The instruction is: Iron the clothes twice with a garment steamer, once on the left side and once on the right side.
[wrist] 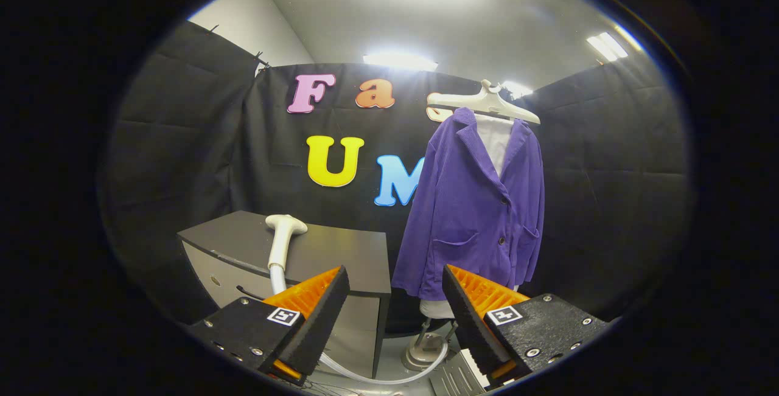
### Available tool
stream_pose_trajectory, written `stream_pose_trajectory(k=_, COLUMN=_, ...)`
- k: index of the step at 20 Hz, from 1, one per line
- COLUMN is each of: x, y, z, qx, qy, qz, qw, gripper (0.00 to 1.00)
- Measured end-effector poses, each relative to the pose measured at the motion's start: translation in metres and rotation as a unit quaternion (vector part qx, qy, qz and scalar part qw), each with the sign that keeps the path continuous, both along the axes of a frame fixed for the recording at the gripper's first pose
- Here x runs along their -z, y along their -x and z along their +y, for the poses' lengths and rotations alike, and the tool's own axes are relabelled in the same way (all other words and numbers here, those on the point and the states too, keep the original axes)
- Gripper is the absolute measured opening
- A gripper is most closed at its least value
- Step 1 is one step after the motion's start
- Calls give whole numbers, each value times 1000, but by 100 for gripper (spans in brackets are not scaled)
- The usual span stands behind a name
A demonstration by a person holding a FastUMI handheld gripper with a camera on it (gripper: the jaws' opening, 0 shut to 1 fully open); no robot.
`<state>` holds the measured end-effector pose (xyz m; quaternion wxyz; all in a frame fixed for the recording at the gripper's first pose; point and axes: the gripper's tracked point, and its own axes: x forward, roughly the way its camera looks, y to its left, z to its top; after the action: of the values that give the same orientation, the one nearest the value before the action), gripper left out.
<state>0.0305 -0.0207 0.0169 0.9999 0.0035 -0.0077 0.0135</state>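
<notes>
Purple corduroy makes up the jacket (475, 207), which hangs from a pale hanger (484, 103) on a stand, its long axis running straight down and its open front turned toward the camera, with a white lining showing at the collar. Left of the jacket stands a dark-topped cabinet (341, 250) with a grey front. The garment steamer head (283, 241) rests on that top, well left of the jacket; its long axis is close to upright, leaning slightly, with the flat nozzle end at the top and turned rightward. Its white hose (365, 375) drops from the handle down the cabinet front and curves along the floor to the stand's base (425, 353) below the jacket's hem. The gripper (395, 298) has its fingers spread wide apart, holding nothing, short of both steamer and jacket.
</notes>
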Motion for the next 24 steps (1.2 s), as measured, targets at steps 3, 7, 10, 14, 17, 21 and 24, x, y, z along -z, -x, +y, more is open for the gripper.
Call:
stream_pose_trajectory(k=3, x=-17, y=-3, z=-10, qx=-14, qy=-1, qz=-17, qw=1000, gripper=95)
stream_pose_trajectory(k=7, x=-33, y=-4, z=-8, qx=-44, qy=-1, qz=-33, qw=998, gripper=95)
stream_pose_trajectory(k=10, x=-42, y=-4, z=-2, qx=-76, qy=-7, qz=-41, qw=996, gripper=95)
stream_pose_trajectory(k=14, x=-47, y=-5, z=2, qx=-110, qy=-15, qz=-43, qw=993, gripper=95)
stream_pose_trajectory(k=17, x=-50, y=-2, z=4, qx=-129, qy=-34, qz=-34, qw=991, gripper=95)
stream_pose_trajectory(k=21, x=-54, y=0, z=22, qx=-160, qy=-59, qz=-24, qw=985, gripper=95)
stream_pose_trajectory(k=24, x=-59, y=-7, z=32, qx=-163, qy=-61, qz=-26, qw=984, gripper=95)
